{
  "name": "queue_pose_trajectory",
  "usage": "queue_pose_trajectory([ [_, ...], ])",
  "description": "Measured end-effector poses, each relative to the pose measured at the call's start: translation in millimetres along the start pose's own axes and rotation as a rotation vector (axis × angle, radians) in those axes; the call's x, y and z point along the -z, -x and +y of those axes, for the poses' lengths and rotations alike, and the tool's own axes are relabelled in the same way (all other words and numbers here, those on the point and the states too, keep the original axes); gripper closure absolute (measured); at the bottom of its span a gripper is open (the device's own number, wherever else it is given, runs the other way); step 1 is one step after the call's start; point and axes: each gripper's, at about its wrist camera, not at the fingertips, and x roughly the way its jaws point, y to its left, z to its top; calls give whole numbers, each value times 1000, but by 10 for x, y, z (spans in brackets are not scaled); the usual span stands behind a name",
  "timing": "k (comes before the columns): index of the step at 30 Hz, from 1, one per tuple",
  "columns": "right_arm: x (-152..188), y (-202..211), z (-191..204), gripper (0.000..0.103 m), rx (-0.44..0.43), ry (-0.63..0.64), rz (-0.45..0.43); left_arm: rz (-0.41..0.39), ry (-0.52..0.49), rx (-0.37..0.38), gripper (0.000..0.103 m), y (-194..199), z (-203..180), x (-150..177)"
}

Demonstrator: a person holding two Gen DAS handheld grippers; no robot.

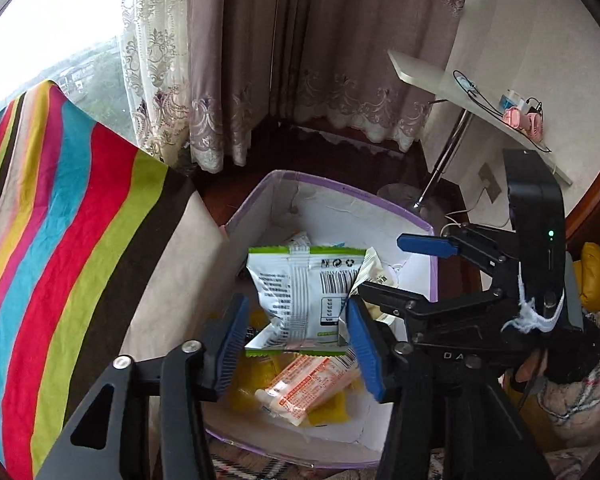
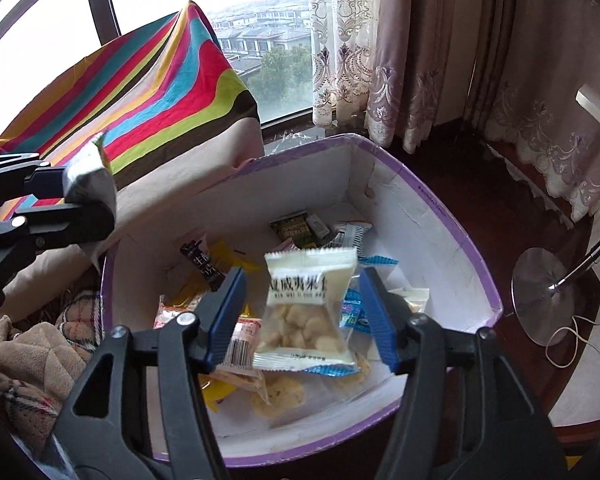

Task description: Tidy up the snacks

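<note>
Starting from the left edge, what's there?

– A striped cloth (image 1: 60,220) draped over something, right beside the purple-rimmed box (image 1: 380,208).

And the left hand-held gripper (image 1: 297,302)?

– It's over the near part of the box with its jaws apart. A green-and-white packet (image 1: 300,292) hangs between the blue pads, back side up (barcode showing). There's a gap on its left side, so it isn't clamped.

What's under it?

– Snacks on the box floor: an orange packet (image 1: 312,384) lying on yellow ones.

Further right?

– The right hand-held gripper (image 2: 302,276), also over the box and spread wide. A cream packet (image 2: 308,308) with pale pieces inside sits between its pads, touching neither and slightly blurred. More wrappers lie beneath it, blue, green and black among them.

Whose hand is that at the far right?

– A dark-gloved hand (image 1: 572,356) holding that gripper's handle
</note>
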Motion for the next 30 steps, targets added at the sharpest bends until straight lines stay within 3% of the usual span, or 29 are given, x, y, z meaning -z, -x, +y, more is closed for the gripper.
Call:
queue_pose_trajectory([
  [2,-23,32,1,18,23,15,1,-46,-18,-39,35,70,-51,3],
  [7,-36,155,-14,16,106,3,31,-196,-46,-70,33,498,-129,3],
  [8,-42,187,-9,16,123,-1,39,-240,-26,-97,25,594,-123,5],
  [9,-37,215,-10,15,146,-5,45,-267,0,-131,7,666,-112,3],
  [10,-39,235,-9,15,174,-11,52,-272,23,-142,0,712,-92,-12],
  [13,4,293,-16,14,240,-31,71,-189,49,-50,0,597,19,-62],
  [17,29,192,-136,14,217,-100,123,-37,82,-165,0,240,93,64],
  [19,57,161,-149,14,209,-120,138,7,60,-143,0,128,90,176],
  [24,91,99,-127,14,215,-138,154,69,-32,-191,0,-18,-42,388],
  [30,111,106,-106,14,212,-148,155,86,-40,-171,0,-37,-66,413],
])
